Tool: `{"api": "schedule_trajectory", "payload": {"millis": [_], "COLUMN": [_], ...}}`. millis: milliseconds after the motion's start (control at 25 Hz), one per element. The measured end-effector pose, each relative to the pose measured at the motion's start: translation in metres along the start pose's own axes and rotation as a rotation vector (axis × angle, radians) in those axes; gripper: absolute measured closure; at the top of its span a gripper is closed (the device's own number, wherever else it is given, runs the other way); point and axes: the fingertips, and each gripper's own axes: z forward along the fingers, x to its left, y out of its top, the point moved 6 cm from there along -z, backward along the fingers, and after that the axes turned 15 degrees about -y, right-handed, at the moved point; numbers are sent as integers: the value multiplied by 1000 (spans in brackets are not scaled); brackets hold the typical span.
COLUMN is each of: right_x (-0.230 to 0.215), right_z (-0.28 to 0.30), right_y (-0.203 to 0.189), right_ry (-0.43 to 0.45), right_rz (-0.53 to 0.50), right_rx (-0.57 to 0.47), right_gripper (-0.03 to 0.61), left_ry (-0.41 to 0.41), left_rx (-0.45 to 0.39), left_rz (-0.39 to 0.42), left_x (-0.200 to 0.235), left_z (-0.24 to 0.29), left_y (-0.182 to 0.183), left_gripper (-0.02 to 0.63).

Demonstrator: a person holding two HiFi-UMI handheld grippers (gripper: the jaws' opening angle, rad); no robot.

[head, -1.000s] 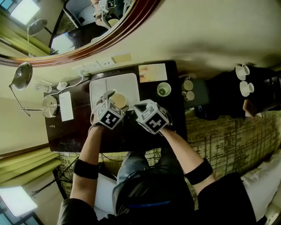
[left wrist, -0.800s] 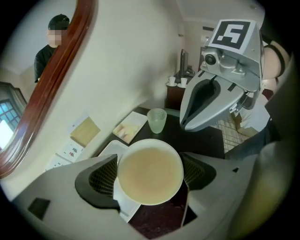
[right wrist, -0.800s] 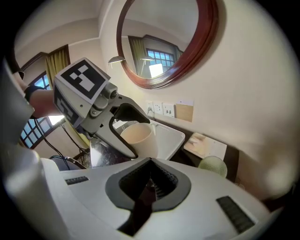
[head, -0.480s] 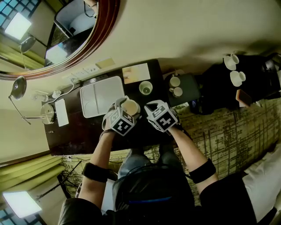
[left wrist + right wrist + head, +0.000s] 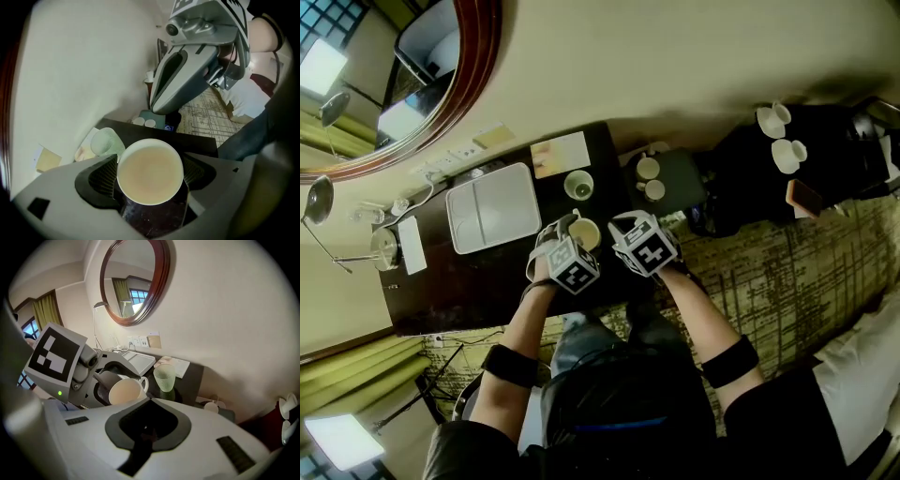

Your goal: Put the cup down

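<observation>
One cup (image 5: 150,171) gripped between wide-set left fingers (image 5: 101,177) | right fingers (image 5: 126,425) closed, empty

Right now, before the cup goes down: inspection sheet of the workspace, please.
Surface: dark desk, set against the wall.
Job's things: cream cup, gripped over the desk's right part; contact with the desk cannot be told.
Clutter: white tray, green glass, paper card behind the glass; small tray with two little cups past the desk's right end.
Tools: left tool shut on the cup; right tool shut, empty, beside it.
Cables: white lead by the wall sockets, back left.
Surroundings: round wood-framed mirror, patterned carpet.
</observation>
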Motion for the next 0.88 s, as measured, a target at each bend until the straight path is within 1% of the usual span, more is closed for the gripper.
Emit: {"api": "schedule_trajectory", "payload": {"millis": [320, 480, 640, 880], "right_x": [-17, -20, -23, -23], "right_z": [-10, -11, -13, -15], "right_y": [-5, -7, -9, -16], "right_ry": [-7, -1, -6, -4], "right_rz": [-12, -18, -23, -10], "right_rx": [-5, -8, -9, 4], "right_gripper": [571, 571, 571, 571], "left_ry": [35, 38, 59, 51], "left_rx": [60, 78, 64, 53], "left_rz": [38, 27, 30, 21], "left_x": [-1, -1, -1, -7], "left_z": [34, 46, 50, 59], "left_y": [1, -7, -3, -4], "left_gripper": [204, 204, 204, 202]}}
